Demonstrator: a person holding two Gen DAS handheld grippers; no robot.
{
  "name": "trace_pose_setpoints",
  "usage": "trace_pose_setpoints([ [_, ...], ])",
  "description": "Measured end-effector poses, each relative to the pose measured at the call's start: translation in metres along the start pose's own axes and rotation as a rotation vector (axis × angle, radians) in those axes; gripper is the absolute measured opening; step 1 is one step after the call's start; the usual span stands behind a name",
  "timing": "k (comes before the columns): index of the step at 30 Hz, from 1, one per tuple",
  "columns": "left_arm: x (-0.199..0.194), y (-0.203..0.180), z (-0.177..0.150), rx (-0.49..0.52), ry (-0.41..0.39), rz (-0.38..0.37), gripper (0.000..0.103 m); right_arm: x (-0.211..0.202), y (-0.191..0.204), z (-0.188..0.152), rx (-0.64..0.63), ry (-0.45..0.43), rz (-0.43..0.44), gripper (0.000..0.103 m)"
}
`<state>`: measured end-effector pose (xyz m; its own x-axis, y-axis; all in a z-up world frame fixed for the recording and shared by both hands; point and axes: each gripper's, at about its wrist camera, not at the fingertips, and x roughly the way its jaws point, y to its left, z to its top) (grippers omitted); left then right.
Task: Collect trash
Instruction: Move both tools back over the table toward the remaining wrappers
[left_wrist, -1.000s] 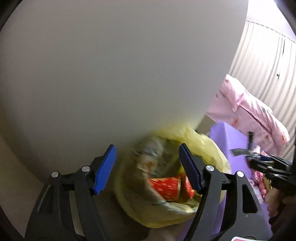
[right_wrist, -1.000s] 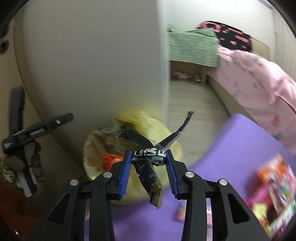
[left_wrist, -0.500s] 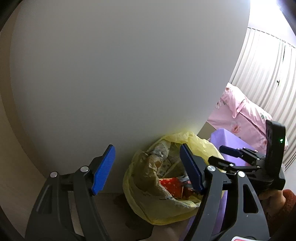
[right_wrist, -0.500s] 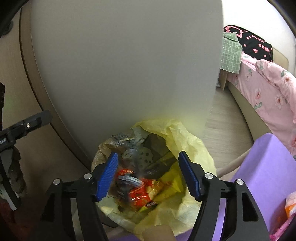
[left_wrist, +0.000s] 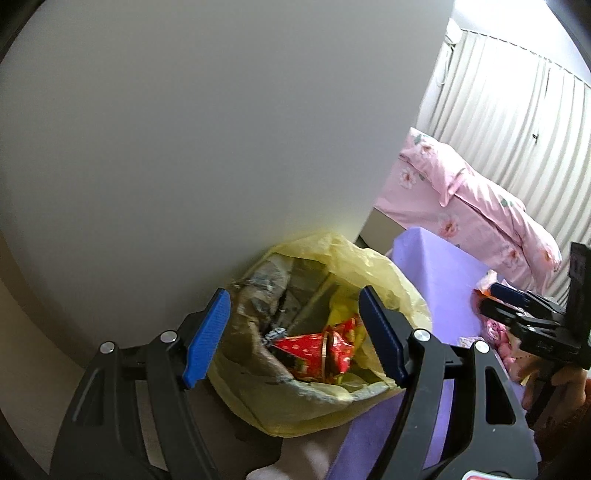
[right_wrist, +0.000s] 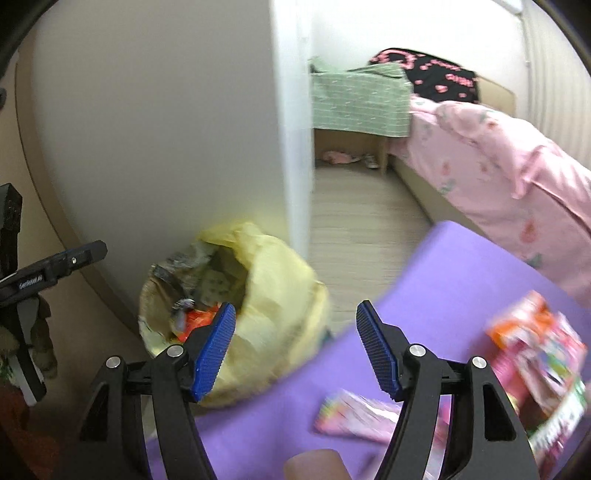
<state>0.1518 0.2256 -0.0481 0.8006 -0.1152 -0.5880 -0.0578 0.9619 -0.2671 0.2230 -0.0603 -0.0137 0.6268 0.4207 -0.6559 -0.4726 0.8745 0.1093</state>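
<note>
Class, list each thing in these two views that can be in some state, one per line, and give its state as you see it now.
Left hand-held gripper: open, empty.
Right hand-held gripper: open, empty.
Yellow trash bag: mouth open, partly filled with wrappers.
Red wrapper: lying inside the bag.
Pink packet: lying flat on the purple mat, not collected.
Orange packet: on the mat, blurred.

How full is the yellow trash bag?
Partly full. The yellow trash bag gapes open, and crumpled wrappers, among them a red packet, lie below its rim.
</note>
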Motion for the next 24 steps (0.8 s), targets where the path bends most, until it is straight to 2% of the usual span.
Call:
trace_pose_setpoints([
  [4, 0.004, -0.019, -0.003, 0.031, 0.019, -0.043, 0.068, -0.035, -0.028, -0.018, 0.036, -0.024, -0.066, 0.064],
  [7, 0.012, -0.041, -0.007, 0.069, 0.038, -0.098, 0.068, -0.057, -0.050, -0.035, 0.051, -0.002, -0.067, 0.064],
  [12, 0.038, -0.095, -0.020, 0.178, 0.102, -0.255, 0.068, -0.092, -0.070, -0.066, 0.061, -0.016, -0.164, 0.064],
  [15, 0.058, -0.136, -0.030, 0.269, 0.164, -0.384, 0.068, -0.108, -0.085, -0.083, 0.085, -0.018, -0.203, 0.064],
  [17, 0.073, -0.166, -0.038, 0.360, 0.202, -0.440, 0.068, -0.118, -0.097, -0.092, 0.129, -0.023, -0.221, 0.064],
  [20, 0.096, -0.208, -0.050, 0.514, 0.244, -0.472, 0.068, -0.126, -0.113, -0.106, 0.203, -0.030, -0.221, 0.070],
  [24, 0.130, -0.248, -0.059, 0.606, 0.330, -0.497, 0.068, -0.125, -0.128, -0.127, 0.289, 0.049, -0.171, 0.070],
])
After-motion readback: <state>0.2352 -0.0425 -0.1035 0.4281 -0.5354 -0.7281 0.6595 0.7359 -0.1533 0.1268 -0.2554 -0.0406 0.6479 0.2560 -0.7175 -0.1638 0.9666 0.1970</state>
